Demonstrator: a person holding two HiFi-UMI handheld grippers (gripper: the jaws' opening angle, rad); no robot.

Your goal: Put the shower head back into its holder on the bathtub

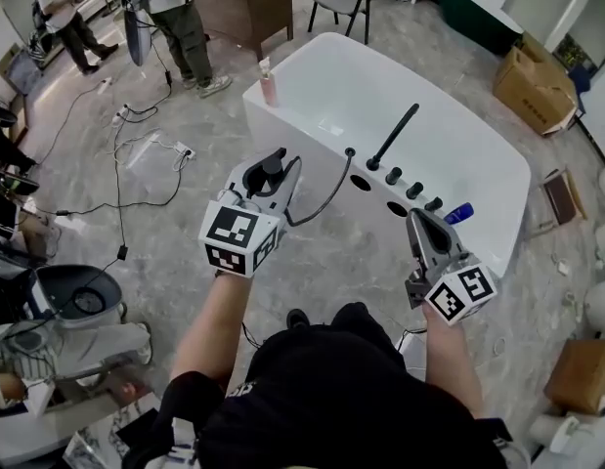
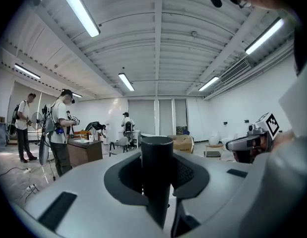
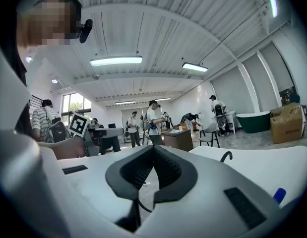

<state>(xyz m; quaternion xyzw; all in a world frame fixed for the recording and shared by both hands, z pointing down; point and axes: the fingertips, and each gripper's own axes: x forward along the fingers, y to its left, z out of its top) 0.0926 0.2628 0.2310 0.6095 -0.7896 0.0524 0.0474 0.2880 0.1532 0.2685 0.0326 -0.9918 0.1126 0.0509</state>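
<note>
Left gripper (image 1: pixel 268 174), jaws clamped on the black cylindrical shower head (image 2: pixel 156 157), hangs beside the white bathtub (image 1: pixel 302 130); right gripper (image 1: pixel 420 223) closed, empty; recommended: lower upright into the dark rim opening (image 1: pixel 361 182), seemingly its holder.

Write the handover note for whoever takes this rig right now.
Left tool: shut on the shower head, held short of the bathtub; its hose runs to the tub deck.
Right tool: shut, empty.
Done: shower head in hand.
Left: carry it to the deck holes beside the knobs (the holder looks to be one of them), seat it, release.
</note>
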